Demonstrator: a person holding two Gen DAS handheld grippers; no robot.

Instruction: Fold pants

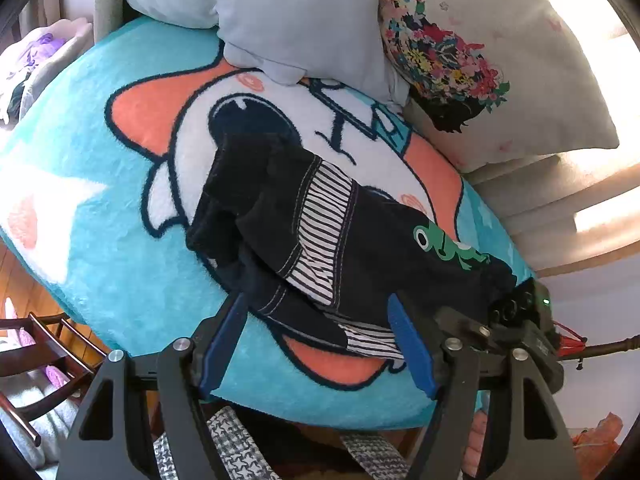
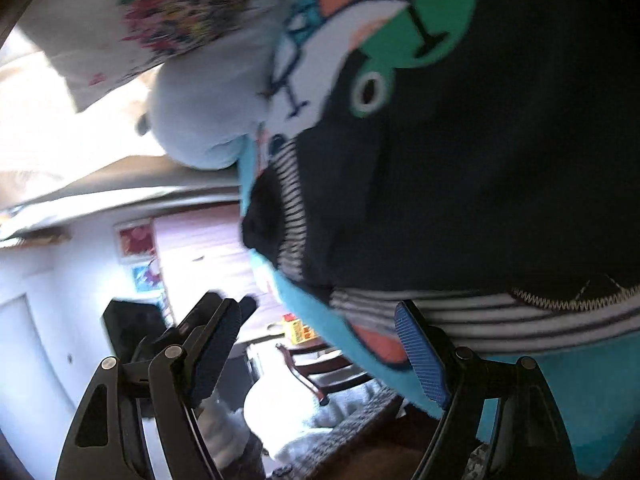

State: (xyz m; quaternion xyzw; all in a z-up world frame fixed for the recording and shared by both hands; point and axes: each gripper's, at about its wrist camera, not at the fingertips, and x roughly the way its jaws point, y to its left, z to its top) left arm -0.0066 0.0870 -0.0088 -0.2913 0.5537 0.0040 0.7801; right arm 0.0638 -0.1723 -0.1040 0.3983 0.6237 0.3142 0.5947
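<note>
Small black pants [image 1: 328, 236] with striped pocket lining and a green frog patch [image 1: 448, 246] lie crumpled on a teal cartoon blanket [image 1: 120, 264]. My left gripper [image 1: 318, 312] is open, its blue pads either side of the pants' near edge. The right gripper's body [image 1: 520, 320] shows at the pants' right end. In the right wrist view my right gripper [image 2: 320, 332] is open beside the pants [image 2: 480, 200], its right pad [image 2: 420, 352] close under the striped hem. The frog patch [image 2: 400, 40] shows above.
A pale blue cushion [image 1: 280, 16] and a floral pillow [image 1: 480, 60] lie behind the blanket on a beige sofa [image 1: 560, 208]. A dark wooden chair [image 1: 44, 352] stands at the lower left. Checked fabric [image 1: 236, 444] lies below the blanket's edge.
</note>
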